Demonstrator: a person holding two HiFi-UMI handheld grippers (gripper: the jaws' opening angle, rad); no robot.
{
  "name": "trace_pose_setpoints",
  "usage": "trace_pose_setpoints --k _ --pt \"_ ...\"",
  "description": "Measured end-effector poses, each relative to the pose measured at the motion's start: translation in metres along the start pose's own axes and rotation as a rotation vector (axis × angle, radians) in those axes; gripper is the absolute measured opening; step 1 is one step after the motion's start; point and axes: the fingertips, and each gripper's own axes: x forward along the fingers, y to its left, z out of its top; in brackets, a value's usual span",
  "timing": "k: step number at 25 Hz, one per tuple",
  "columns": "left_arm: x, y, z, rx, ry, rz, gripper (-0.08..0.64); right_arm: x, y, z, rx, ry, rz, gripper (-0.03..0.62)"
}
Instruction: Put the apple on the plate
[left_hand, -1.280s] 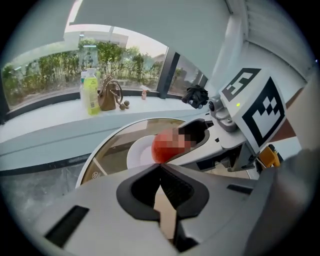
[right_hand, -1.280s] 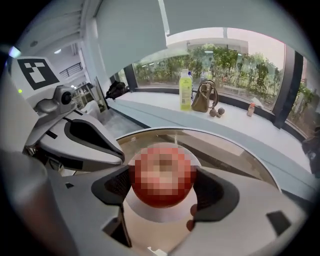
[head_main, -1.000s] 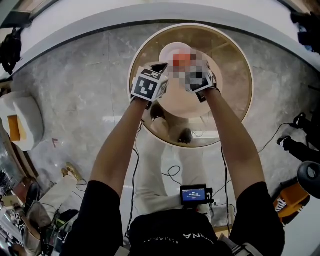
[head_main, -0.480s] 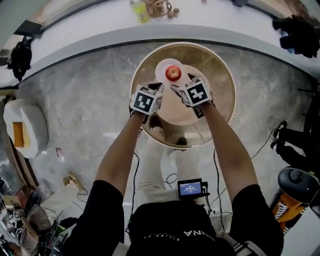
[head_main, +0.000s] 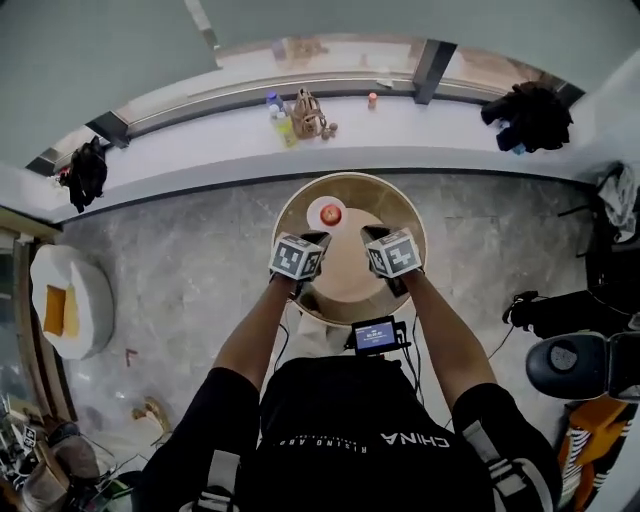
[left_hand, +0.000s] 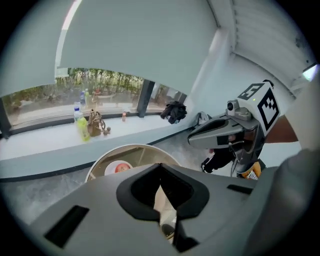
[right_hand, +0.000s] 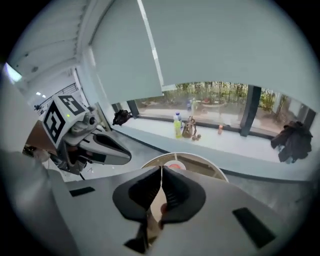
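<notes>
A red apple (head_main: 330, 213) lies on a small white plate (head_main: 319, 207) at the far left of the round wooden table (head_main: 400, 215). Both grippers hang high above the table's near half, well clear of the fruit. My left gripper (head_main: 317, 240) has its jaw tips touching and nothing between them. My right gripper (head_main: 374, 235) is likewise shut and empty. In the left gripper view, the apple (left_hand: 121, 168) and plate (left_hand: 112, 169) show small, far below the left gripper (left_hand: 160, 166). In the right gripper view, the apple (right_hand: 174, 166) sits just beyond the right gripper (right_hand: 161, 171).
A long white window sill (head_main: 200, 145) behind the table carries bottles (head_main: 277, 112), a brown bag (head_main: 307, 115) and dark clothing (head_main: 527, 115). A white seat (head_main: 68, 300) stands on the marble floor at the left, a black stool (head_main: 575, 365) at the right.
Both grippers have risen far above the table, which now looks much smaller. The right gripper's jaws, open beside the apple half a second ago, have shut. The apple stays on the plate.
</notes>
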Motion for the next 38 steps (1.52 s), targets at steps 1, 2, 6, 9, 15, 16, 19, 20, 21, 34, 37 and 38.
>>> trace_pose_setpoints --k 1,2,6,9,15,16,19,20,21,34,37,38 --pt "-0.007 -0.009 0.001 -0.001 -0.016 -0.007 0.018 -0.015 0.003 0.002 -0.013 -0.013 -0.005 0.032" --pt "-0.013 -0.015 -0.001 0.0 -0.019 -0.009 0.018 -0.026 0.005 0.003 -0.018 -0.021 -0.011 0.031" --pt "-0.026 -0.046 -0.002 0.053 -0.009 -0.029 0.017 -0.062 0.014 0.001 -0.023 -0.055 -0.02 0.029" --pt "-0.032 -0.07 0.007 0.092 -0.014 -0.071 0.018 -0.081 0.021 0.001 -0.033 -0.076 0.001 0.029" --pt "-0.038 -0.113 -0.041 0.054 0.063 -0.077 0.017 -0.114 0.036 -0.042 -0.053 -0.076 0.029 0.029" --pt "-0.039 -0.123 -0.051 0.026 0.06 -0.08 0.018 -0.118 0.037 -0.054 -0.056 -0.066 0.035 0.029" --pt "-0.047 -0.149 -0.089 -0.011 0.078 -0.058 0.017 -0.121 0.046 -0.09 -0.044 -0.02 0.05 0.029" --pt "-0.052 -0.155 -0.104 -0.004 0.089 -0.039 0.018 -0.121 0.053 -0.102 -0.041 -0.005 0.053 0.029" --pt "-0.058 -0.159 -0.12 0.01 0.103 -0.023 0.018 -0.12 0.062 -0.112 -0.04 0.006 0.054 0.029" --pt "-0.179 -0.2 -0.258 0.068 0.007 -0.005 0.018 -0.161 0.22 -0.202 -0.061 -0.042 -0.06 0.029" --pt "-0.213 -0.203 -0.307 0.075 -0.007 -0.009 0.018 -0.175 0.269 -0.224 -0.087 -0.033 -0.106 0.029" --pt "-0.224 -0.203 -0.321 0.068 -0.008 -0.005 0.018 -0.181 0.283 -0.233 -0.097 -0.026 -0.119 0.029"
